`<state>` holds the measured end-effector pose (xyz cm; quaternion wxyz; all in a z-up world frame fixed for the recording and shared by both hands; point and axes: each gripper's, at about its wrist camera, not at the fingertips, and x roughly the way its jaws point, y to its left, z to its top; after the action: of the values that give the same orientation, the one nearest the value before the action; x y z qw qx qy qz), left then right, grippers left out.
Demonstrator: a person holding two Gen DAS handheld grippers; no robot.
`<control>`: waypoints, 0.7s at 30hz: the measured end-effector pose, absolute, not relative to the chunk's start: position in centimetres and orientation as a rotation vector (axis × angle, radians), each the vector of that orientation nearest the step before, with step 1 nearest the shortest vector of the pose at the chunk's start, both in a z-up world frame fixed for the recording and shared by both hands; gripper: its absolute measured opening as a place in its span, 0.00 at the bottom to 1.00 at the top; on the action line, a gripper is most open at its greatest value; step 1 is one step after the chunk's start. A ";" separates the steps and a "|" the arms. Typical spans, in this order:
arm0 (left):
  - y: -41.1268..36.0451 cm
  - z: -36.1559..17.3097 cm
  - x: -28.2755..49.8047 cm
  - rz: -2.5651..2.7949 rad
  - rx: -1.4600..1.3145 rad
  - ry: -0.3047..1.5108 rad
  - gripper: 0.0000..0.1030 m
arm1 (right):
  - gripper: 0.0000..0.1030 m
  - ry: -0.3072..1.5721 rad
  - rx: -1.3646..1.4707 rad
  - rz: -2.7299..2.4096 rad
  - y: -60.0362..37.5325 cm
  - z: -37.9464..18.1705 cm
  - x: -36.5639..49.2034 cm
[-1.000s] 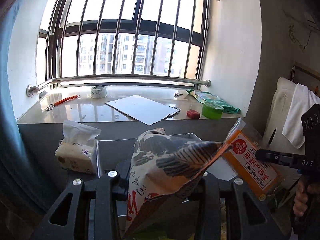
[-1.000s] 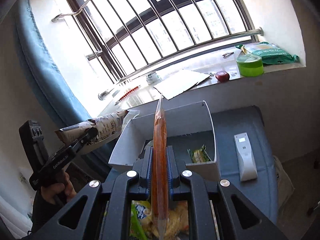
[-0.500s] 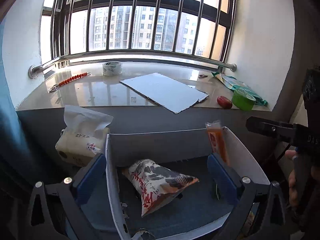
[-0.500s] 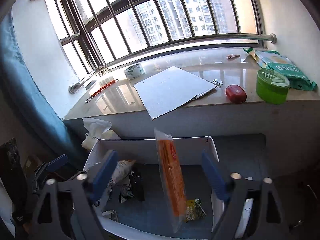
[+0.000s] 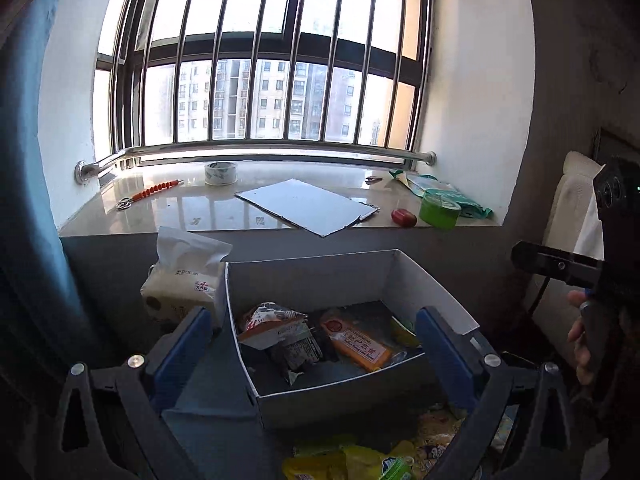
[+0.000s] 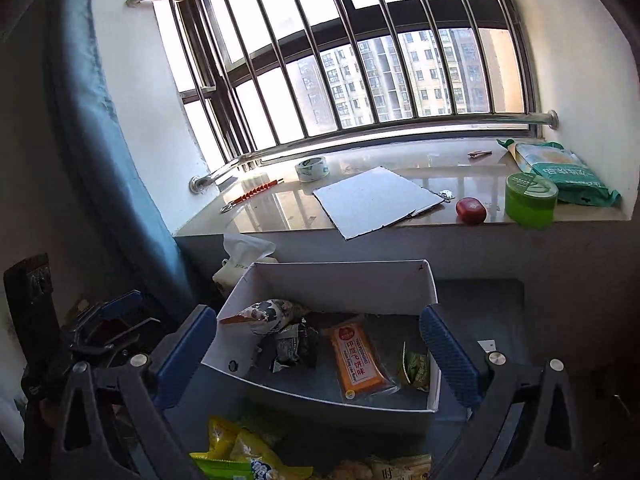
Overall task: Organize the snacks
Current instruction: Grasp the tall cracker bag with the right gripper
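Both grippers stood wide apart with nothing between their blue pads, having just sprung open. Ahead of the left gripper (image 5: 312, 356) sat the white box (image 5: 312, 276) on the grey surface, and inside it lay the black-and-white patterned snack bag (image 5: 268, 322) toward the left wall and the orange packet (image 5: 358, 346) flat beside it (label up). From the right gripper (image 6: 318, 356) the same box (image 6: 340, 280) showed beyond its fingertips, the orange packet (image 6: 358, 358) lying between the two pads' lines but well below them, a small green packet (image 6: 414, 366) to its right. Yellow snack bags (image 6: 236, 454) waited in a heap just under that gripper. A tissue pack (image 5: 186, 276) stood touching the box's left side.
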<state>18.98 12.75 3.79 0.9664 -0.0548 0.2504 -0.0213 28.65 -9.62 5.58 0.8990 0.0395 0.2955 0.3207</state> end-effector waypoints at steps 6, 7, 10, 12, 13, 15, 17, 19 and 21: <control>9.8 2.8 10.8 -0.101 -0.094 0.477 1.00 | 1.00 0.571 0.102 0.698 -14.4 4.4 20.9; 9.5 2.5 9.7 -0.108 -0.106 0.475 1.00 | 1.00 0.564 0.109 0.706 -15.3 4.0 19.7; 8.5 1.2 6.6 -0.129 -0.145 0.463 1.00 | 1.00 0.548 0.106 0.664 -17.8 2.6 16.5; 7.9 0.0 5.1 -0.112 -0.154 0.471 1.00 | 1.00 0.545 0.096 0.626 -19.3 1.4 14.6; 7.6 -0.6 4.4 -0.112 -0.155 0.475 1.00 | 1.00 0.547 0.102 0.603 -20.1 0.7 13.8; 7.2 -1.6 3.4 -0.108 -0.161 0.494 1.00 | 1.00 0.568 0.108 0.565 -21.4 -0.8 12.4; 6.7 -2.6 2.9 -0.118 -0.171 0.513 1.00 | 1.00 0.592 0.117 0.536 -22.4 -2.4 11.3; 6.5 -3.1 2.8 -0.122 -0.189 0.533 1.00 | 1.00 0.619 0.135 0.527 -23.2 -3.8 10.7; 6.1 -3.4 2.6 -0.119 -0.194 0.539 1.00 | 1.00 0.650 0.146 0.520 -23.7 -5.0 10.7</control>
<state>2.59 6.13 -3.35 0.9575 -0.0958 0.2656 -0.0586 10.68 -23.71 -4.95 0.9120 0.0709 0.3154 0.2524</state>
